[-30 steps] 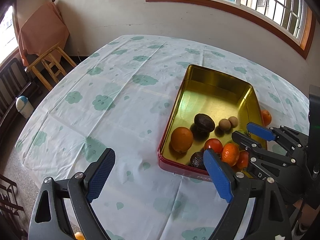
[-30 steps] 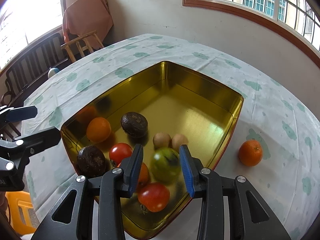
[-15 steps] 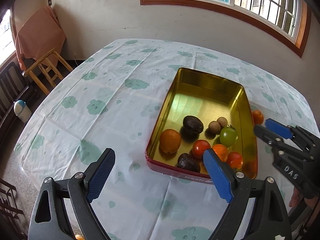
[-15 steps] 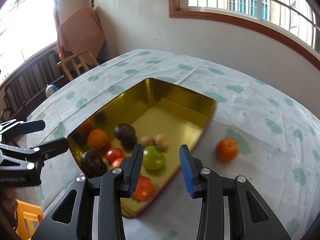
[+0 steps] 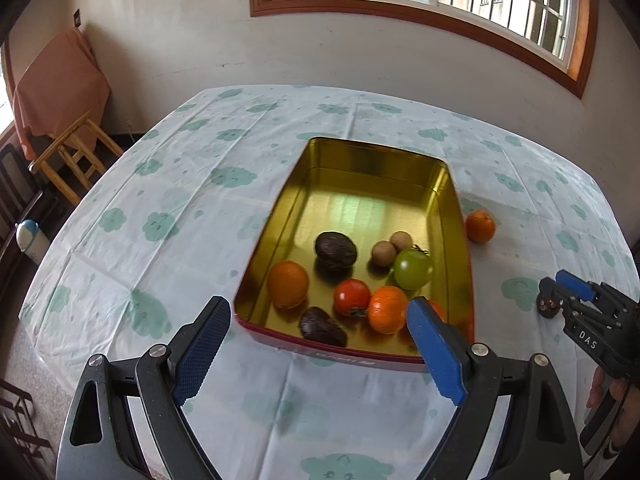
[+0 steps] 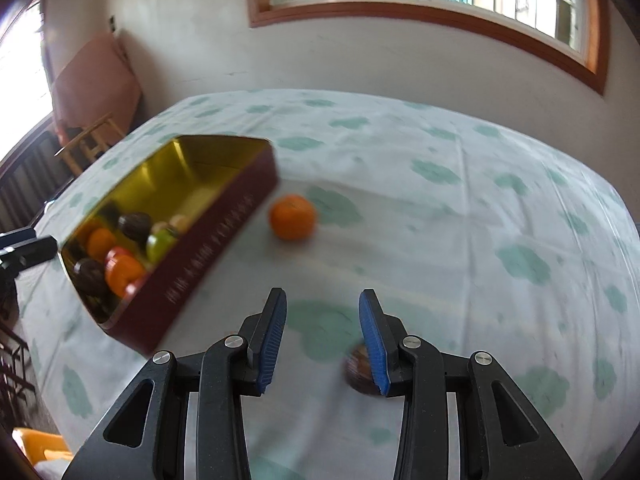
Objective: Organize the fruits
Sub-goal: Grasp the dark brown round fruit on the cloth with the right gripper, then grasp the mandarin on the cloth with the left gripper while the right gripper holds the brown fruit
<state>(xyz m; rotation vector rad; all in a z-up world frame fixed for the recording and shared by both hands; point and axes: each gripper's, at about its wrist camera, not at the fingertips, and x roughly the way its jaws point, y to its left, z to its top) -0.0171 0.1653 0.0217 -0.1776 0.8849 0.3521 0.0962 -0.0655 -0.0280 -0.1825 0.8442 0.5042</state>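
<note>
- Now my right tongs [image 6: 322, 336] have swung away from the gold-lined, red-walled rectangular tin [image 6: 208, 236]. A second ago they hung over the fruit inside it; now they sit over bare cloud-print tablecloth on the table [image 6: 480, 208], beside the tin's long wall.
- They carry nothing: the blue pads stand narrowly apart with only cloth between them.
- The round green tomato [image 5: 413, 268] that lay between those pads a second ago rests in the tin beside the two small tan fruits [image 5: 391, 247], so I judge that delivery done.
- My left tongs [image 5: 320, 344] gape wide and empty, near the tin's near end.
- Two pieces are left outside: the small orange tangerine [image 6: 292, 216], just beside the tin's wall, and a small dark brown round fruit [image 6: 360, 372] against my right pad's outer side, too blurred to name.
- I'd guess the brown one comes next, being closest.
</note>
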